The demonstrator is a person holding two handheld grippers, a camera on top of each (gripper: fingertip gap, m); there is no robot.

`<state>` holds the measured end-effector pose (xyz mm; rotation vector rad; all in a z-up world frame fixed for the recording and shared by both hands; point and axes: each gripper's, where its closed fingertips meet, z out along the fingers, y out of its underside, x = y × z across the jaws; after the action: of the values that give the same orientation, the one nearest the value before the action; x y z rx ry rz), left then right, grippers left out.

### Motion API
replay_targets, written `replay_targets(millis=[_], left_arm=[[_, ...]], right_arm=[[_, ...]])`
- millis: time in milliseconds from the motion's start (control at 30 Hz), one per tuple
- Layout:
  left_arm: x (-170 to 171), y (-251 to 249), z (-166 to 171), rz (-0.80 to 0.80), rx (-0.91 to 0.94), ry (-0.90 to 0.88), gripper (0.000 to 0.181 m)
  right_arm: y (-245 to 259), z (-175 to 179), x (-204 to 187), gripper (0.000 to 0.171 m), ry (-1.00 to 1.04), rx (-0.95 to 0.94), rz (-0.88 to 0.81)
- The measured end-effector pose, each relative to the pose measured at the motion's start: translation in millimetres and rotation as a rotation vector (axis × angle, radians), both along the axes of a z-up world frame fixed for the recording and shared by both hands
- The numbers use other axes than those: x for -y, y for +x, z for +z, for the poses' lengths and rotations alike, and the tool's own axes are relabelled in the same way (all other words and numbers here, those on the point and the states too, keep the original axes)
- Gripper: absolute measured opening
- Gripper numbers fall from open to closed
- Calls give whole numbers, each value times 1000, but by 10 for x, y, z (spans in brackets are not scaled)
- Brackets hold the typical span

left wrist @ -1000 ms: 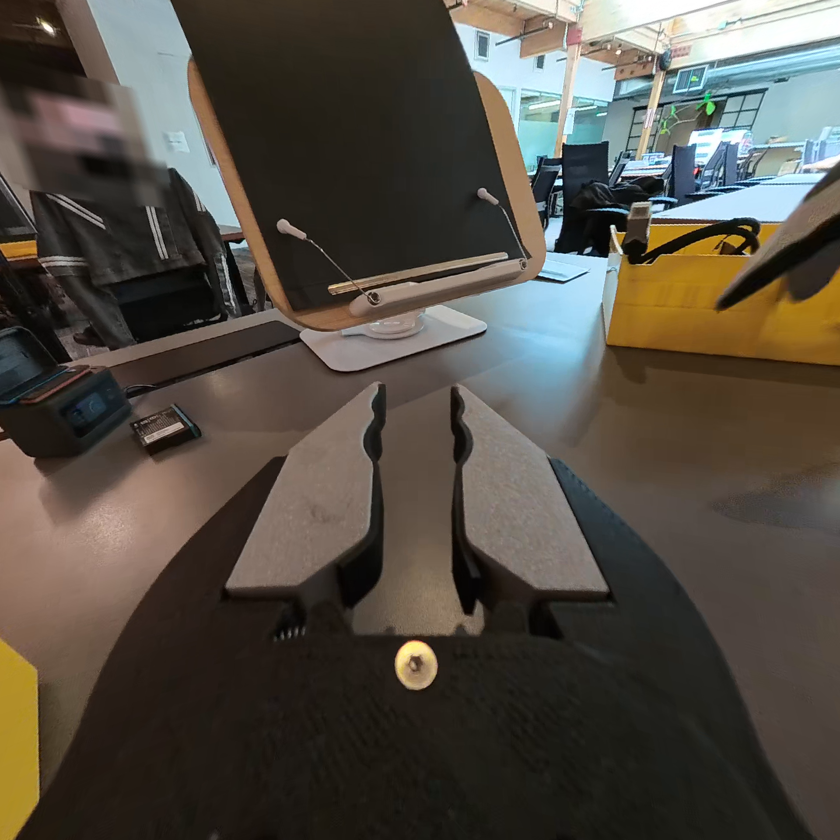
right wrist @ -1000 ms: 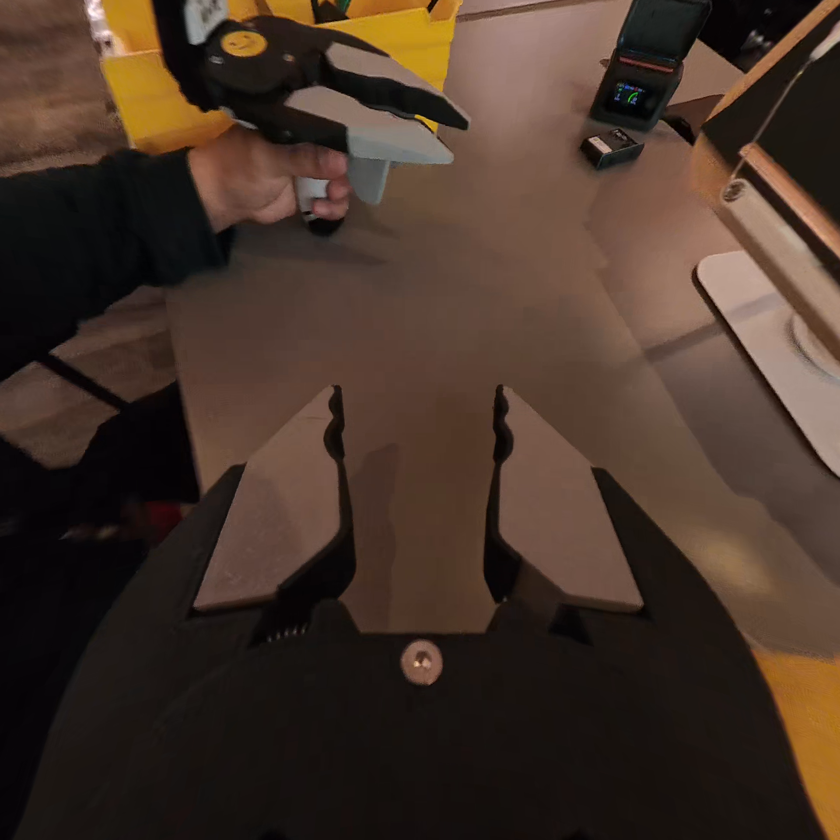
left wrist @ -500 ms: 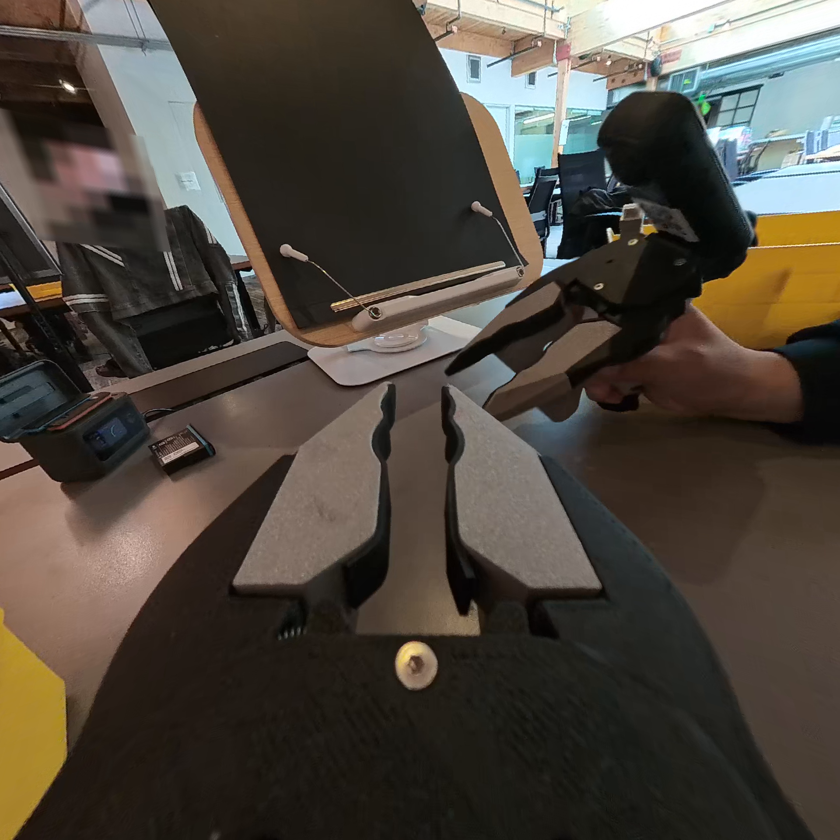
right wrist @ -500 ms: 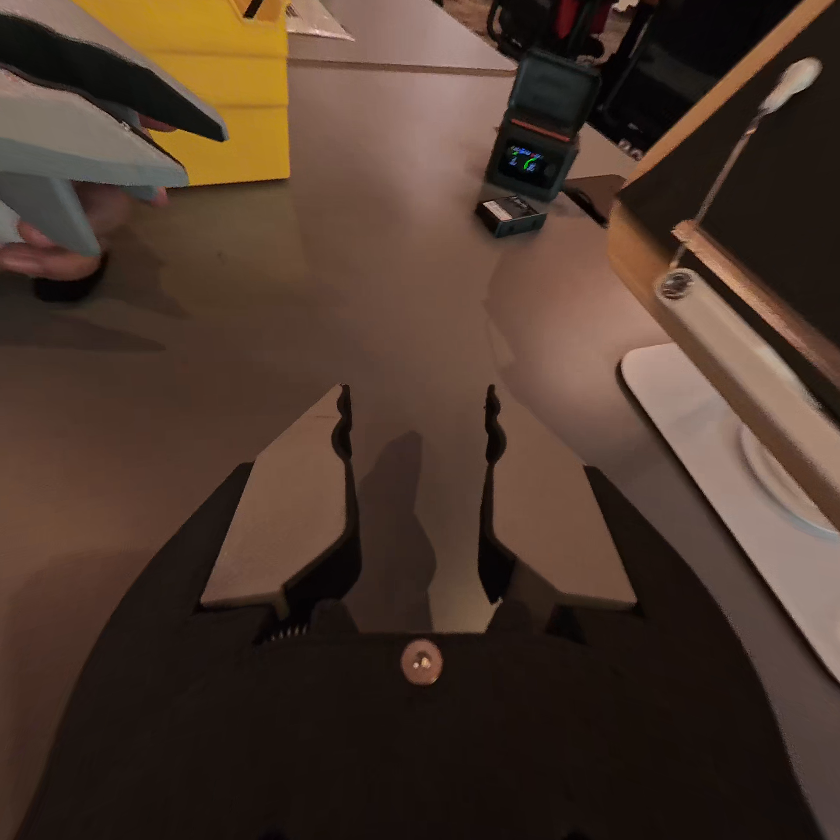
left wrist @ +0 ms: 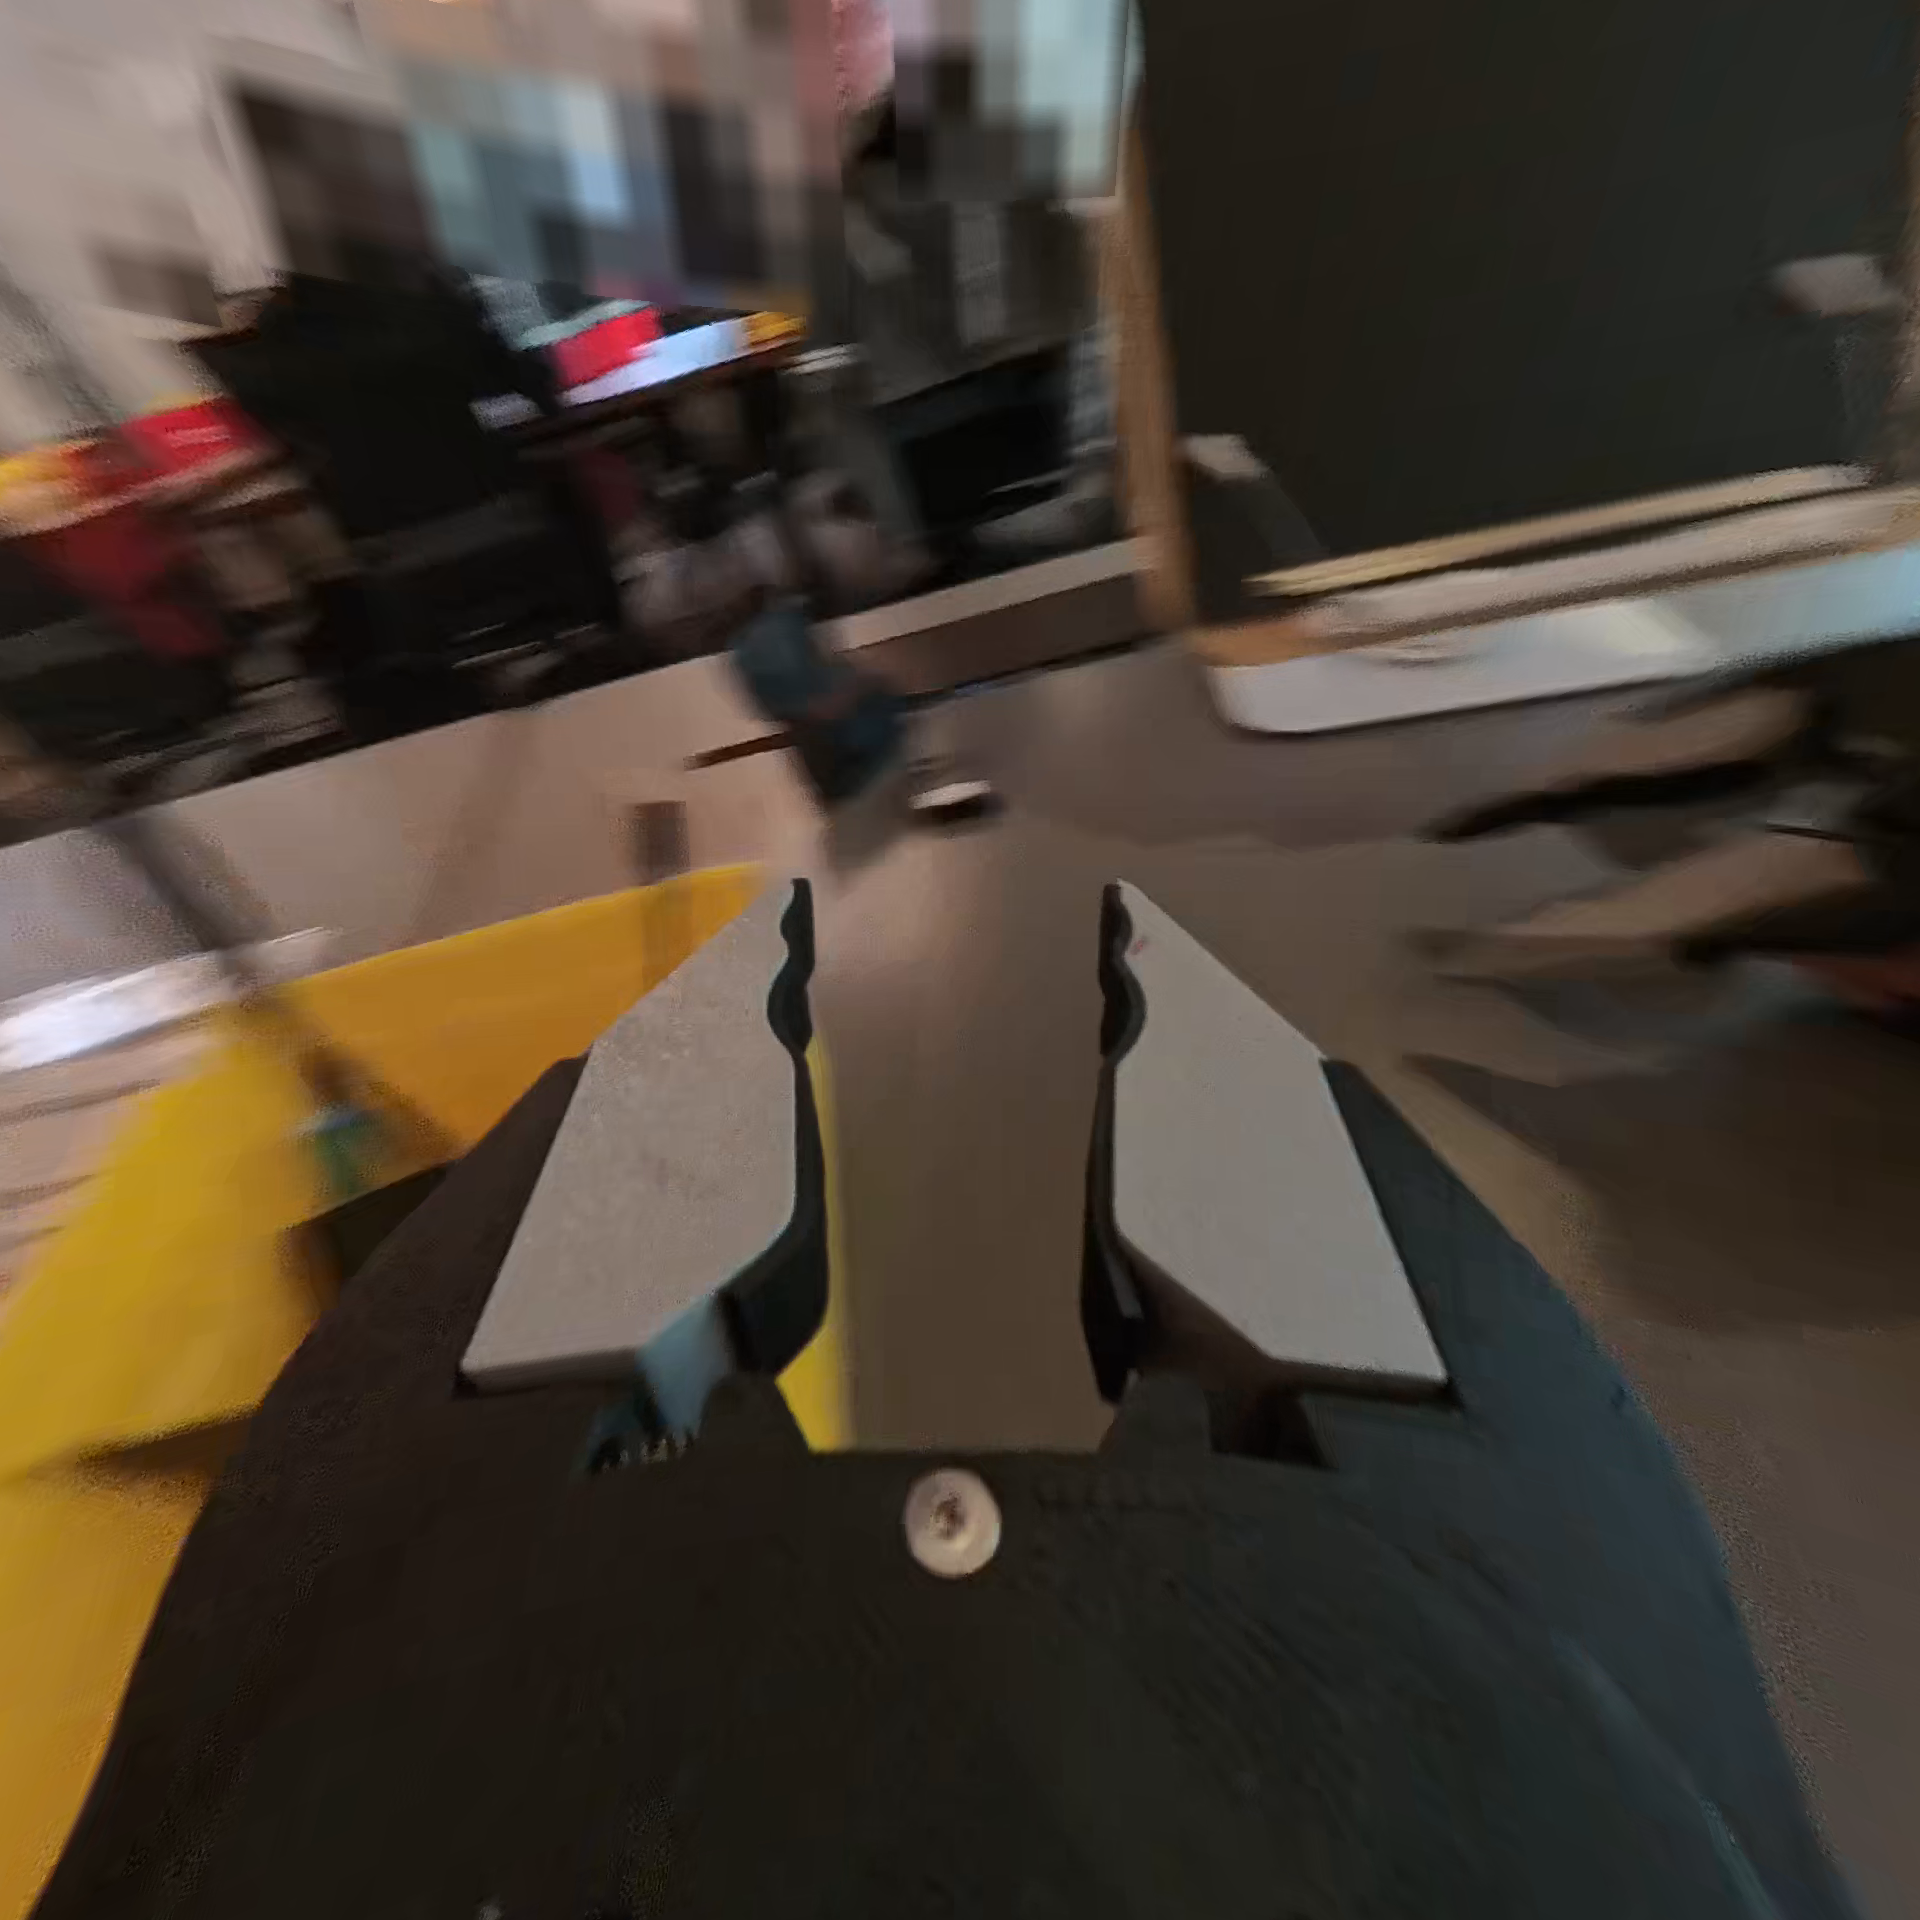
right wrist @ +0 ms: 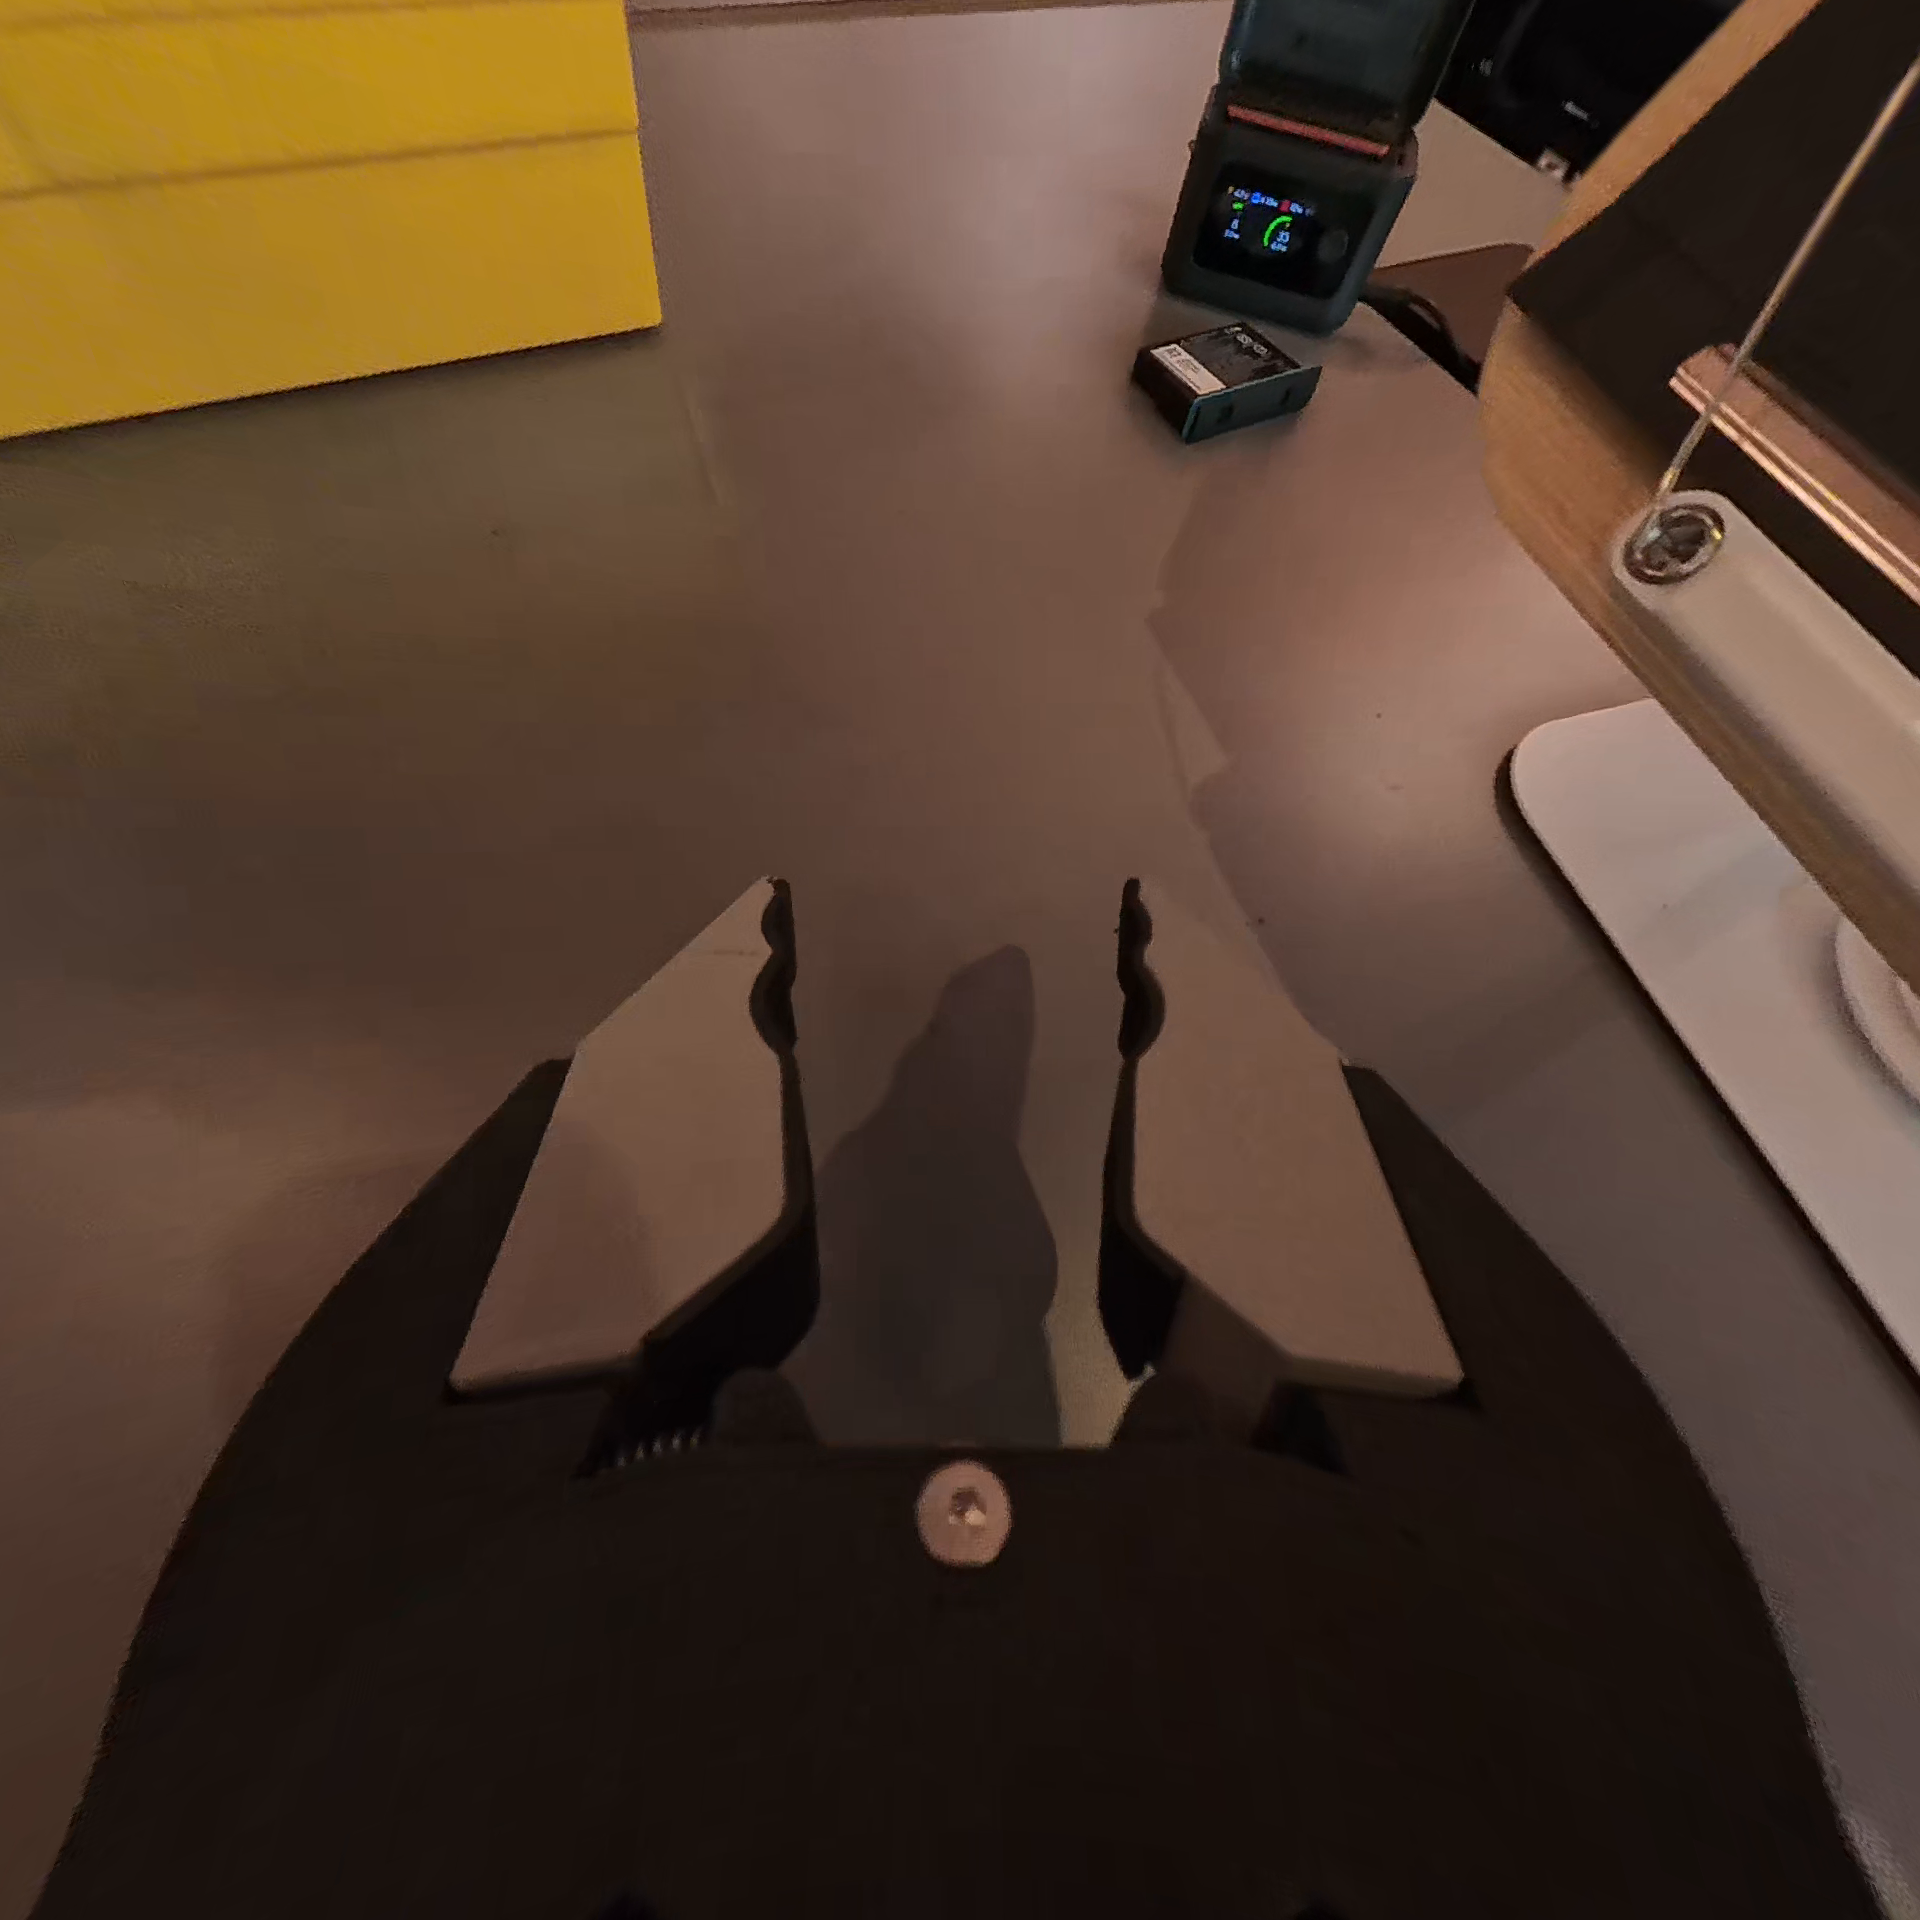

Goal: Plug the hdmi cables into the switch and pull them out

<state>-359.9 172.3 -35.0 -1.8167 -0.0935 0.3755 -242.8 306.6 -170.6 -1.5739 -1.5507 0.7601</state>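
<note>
Both claws wide apart and empty over the table (right wrist: 831, 623); left claw (left wrist: 956, 894), right claw (right wrist: 951, 894); cables unseen.

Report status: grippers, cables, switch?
Left gripper open, empty, view blurred. Right gripper open, empty, over bare table. No cables or switch in view. Nothing blocking.

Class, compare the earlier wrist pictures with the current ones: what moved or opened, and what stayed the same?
The left gripper swung left toward the yellow box and opened wider; its view is now blurred. The right gripper advanced along the table toward the charger and battery. Both stay empty; neither cable nor switch shows.
</note>
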Motion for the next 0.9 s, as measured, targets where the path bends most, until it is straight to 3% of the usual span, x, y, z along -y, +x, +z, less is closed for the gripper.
replay_targets(millis=[133, 267, 333, 367, 467, 500, 567, 667, 900], left_arm=[[672, -1204, 714, 339, 62, 108, 56], [642, -1512, 408, 242, 398, 13, 87], [530, -1498, 243, 197, 495, -6, 86], [485, -1522, 172, 202, 493, -21, 79], [319, -1536, -39, 188, 447, -100, 31], [267, -1520, -93, 167, 434, -146, 6], [207, -1551, -11, 151, 381, -178, 6], [164, -1589, 522, 136, 244, -106, 6], [168, -1181, 2262, 16, 54, 147, 6]], right_arm=[[3, 1, -25, 61, -29, -4, -9], [0, -13, -19, 61, -25, 6, -5], [-2, -29, -16, 61, -21, 17, -2], [-4, -32, -14, 60, -18, 20, -2], [0, -29, -15, 59, -4, 19, -4], [2, -31, -15, 59, -1, 20, -4], [9, -41, -18, 58, 2, 27, -4], [17, -52, -29, 57, -4, 33, -4], [23, -32, -37, 57, -60, 12, 4]])
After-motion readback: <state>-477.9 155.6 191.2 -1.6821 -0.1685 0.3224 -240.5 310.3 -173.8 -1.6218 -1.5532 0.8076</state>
